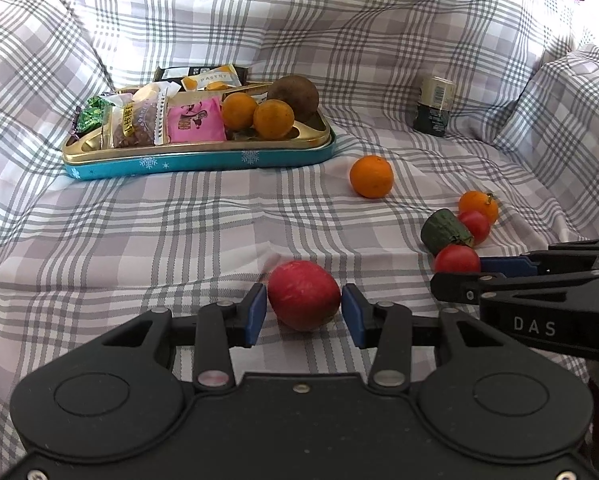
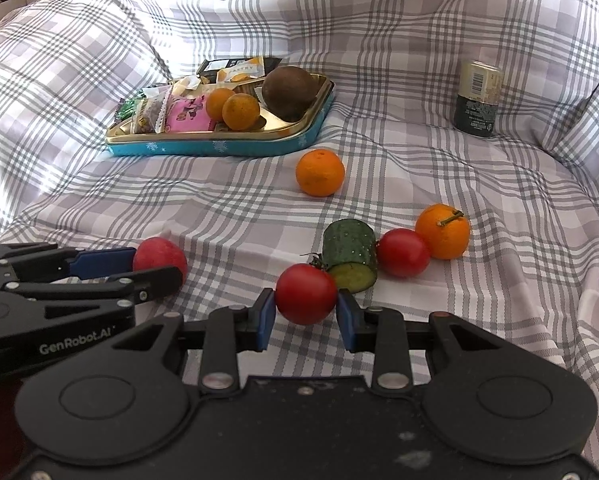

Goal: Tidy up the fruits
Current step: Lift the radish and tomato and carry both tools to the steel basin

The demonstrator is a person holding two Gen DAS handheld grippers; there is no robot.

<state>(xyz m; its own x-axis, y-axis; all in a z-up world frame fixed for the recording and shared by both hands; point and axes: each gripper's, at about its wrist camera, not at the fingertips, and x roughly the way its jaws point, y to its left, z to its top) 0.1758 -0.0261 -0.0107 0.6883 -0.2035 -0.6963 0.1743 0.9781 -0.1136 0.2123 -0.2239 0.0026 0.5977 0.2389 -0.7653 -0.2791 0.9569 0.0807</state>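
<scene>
Left wrist view: a grey-and-white plaid sheet [image 1: 203, 232] covers the whole soft surface and the cushions behind it. On it at the back sits a teal-sided, gold-lined tray [image 1: 195, 160], packed on its left side with snack packets [image 1: 155, 120] and holding on its right side two small oranges [image 1: 273, 119] with a large brown round fruit [image 1: 293, 96] behind them. To the right of the tray, well apart from it, a dark can [image 1: 435, 106] stands upright against the folds. The left gripper [image 1: 303, 310] fills the bottom of this view, its blue-padded fingers closed against both sides of a red apple [image 1: 303, 300] that rests on the sheet. A loose orange [image 1: 371, 176] lies alone between the tray and the cluster at right, where a stemmed orange [image 1: 478, 206], a red tomato [image 1: 474, 226] and a cut cucumber piece [image 1: 445, 232] lie touching one another. In the right wrist view the right gripper [image 2: 306, 312] has its fingers clamped on a second tomato [image 2: 306, 299], just beside the cucumber piece [image 2: 351, 256]; I cannot tell whether this tomato is lifted or touches the sheet. The left gripper [image 2: 155, 266] shows at that view's left edge with the apple [image 2: 159, 258] between its fingers.
</scene>
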